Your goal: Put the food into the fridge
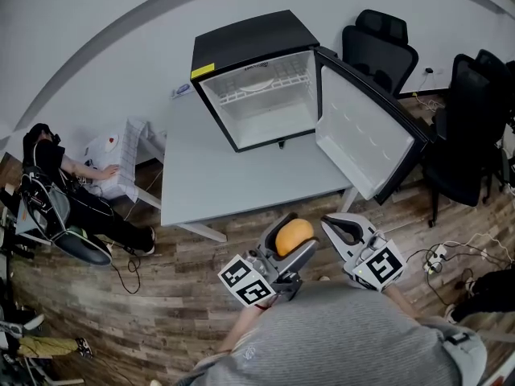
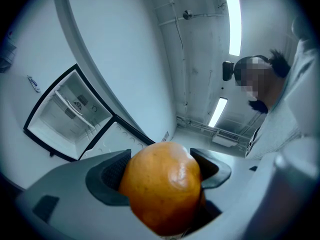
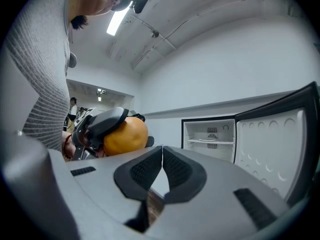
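While the mini fridge (image 1: 241, 43) stands open at the far side of the grey surface (image 1: 209, 175), the orange (image 2: 162, 186) is held on the near side, close to the person's body.
The left gripper (image 1: 290, 244) has its fingers (image 2: 107, 176) clamped on the orange, one dark pad on each side, and the fruit bulges out past them. Just to its right, the right gripper (image 3: 162, 171) has its fingers (image 3: 145, 171) pressed together with nothing between them. The fridge door (image 1: 362, 131) swings out to the right, and a wire shelf (image 1: 257, 93) shows in the white interior. Both grippers are well apart from the fridge.
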Demonstrator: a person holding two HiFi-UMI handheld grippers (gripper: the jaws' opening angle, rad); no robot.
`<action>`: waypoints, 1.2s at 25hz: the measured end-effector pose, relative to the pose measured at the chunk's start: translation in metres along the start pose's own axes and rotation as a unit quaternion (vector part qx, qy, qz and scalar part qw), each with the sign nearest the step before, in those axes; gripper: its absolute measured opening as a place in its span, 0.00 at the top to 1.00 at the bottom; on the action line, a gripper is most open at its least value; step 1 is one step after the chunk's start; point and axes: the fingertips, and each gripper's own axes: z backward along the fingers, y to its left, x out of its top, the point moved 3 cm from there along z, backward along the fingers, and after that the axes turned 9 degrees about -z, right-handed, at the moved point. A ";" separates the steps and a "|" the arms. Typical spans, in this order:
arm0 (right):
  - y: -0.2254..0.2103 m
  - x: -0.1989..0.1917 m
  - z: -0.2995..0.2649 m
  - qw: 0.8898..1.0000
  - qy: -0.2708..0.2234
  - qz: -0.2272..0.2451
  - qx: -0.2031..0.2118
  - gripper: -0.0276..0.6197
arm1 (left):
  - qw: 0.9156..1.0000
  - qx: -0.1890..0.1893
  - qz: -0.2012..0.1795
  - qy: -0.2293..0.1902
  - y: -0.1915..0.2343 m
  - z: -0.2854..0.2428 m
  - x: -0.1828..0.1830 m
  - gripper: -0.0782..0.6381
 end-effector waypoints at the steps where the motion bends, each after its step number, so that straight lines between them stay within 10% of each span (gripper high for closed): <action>1: -0.003 0.000 0.004 1.000 0.000 -0.003 0.000 0.94 | 1.000 0.001 -0.001 -0.001 -0.002 -0.003 -0.001 0.36; 16: -0.032 -0.010 0.012 1.000 0.001 -0.030 0.004 0.94 | 0.999 0.039 0.005 -0.018 0.006 -0.015 -0.015 0.36; 30: -0.085 0.012 -0.088 1.000 0.004 -0.017 0.003 0.94 | 0.999 0.028 0.005 -0.029 0.108 -0.048 0.032 0.36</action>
